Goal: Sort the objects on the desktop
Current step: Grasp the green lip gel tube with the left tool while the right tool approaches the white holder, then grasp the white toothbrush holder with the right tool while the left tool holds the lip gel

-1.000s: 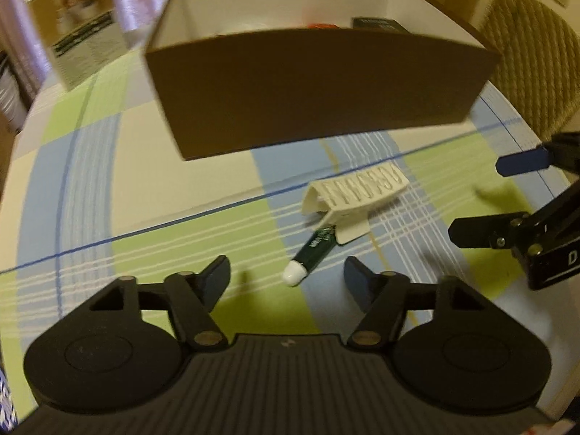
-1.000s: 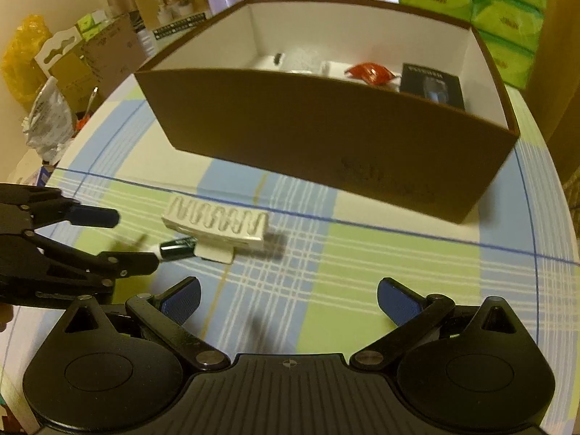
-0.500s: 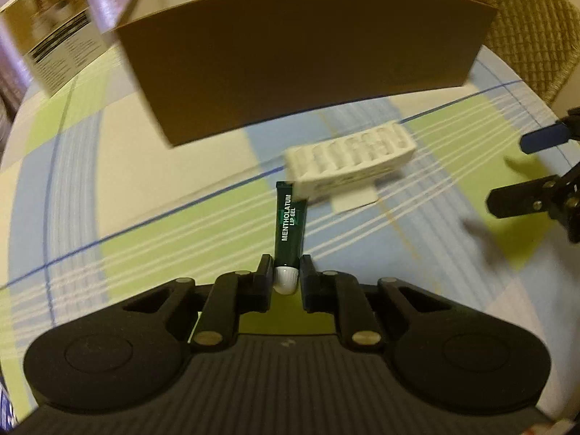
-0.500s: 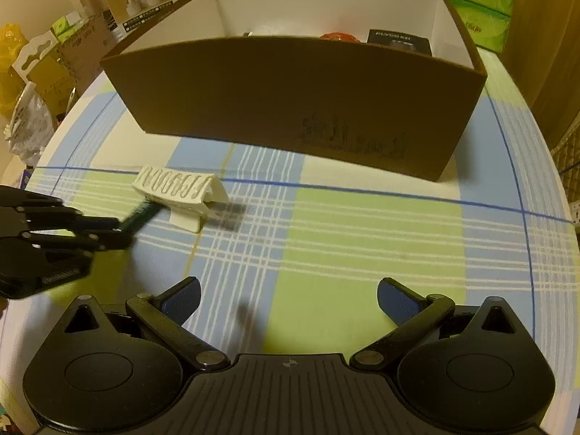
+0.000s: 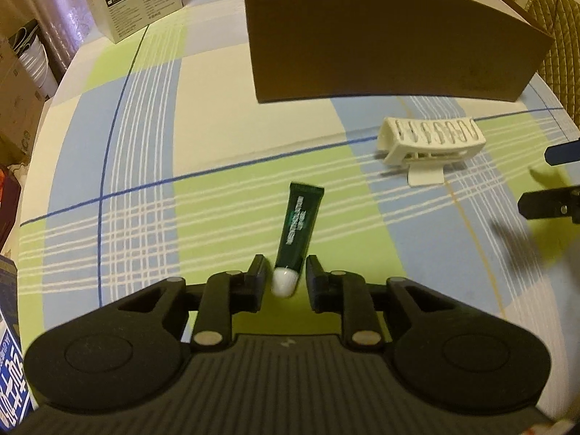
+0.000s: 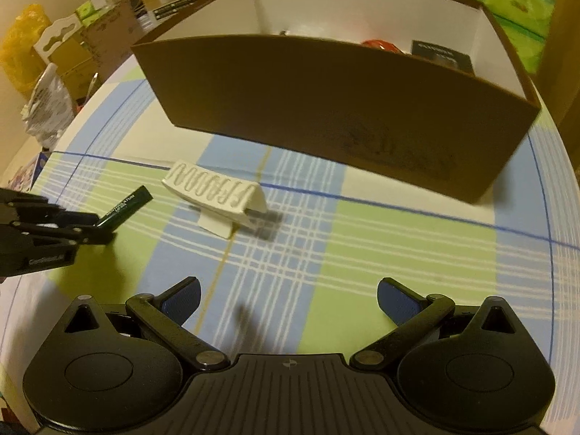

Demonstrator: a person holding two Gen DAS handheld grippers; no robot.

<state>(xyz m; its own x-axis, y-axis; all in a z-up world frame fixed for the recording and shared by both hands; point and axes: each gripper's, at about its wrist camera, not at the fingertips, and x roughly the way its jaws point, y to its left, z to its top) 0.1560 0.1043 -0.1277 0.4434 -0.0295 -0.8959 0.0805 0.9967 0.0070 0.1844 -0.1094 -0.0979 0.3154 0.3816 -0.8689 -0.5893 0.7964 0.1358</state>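
One tube (image 5: 298, 227), one white clip (image 5: 431, 140), one box (image 5: 391, 50) on the bench (image 5: 203, 217). Left tool (image 5: 284, 280) pinches the dark green tube at its white cap. Right tool (image 6: 288, 301) gapes wide, holding nothing. Only the right view looks into the box: a red item (image 6: 380, 45) and a black pack (image 6: 441, 56).

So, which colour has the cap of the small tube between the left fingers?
White, on a dark green tube; the left wrist view shows it best.
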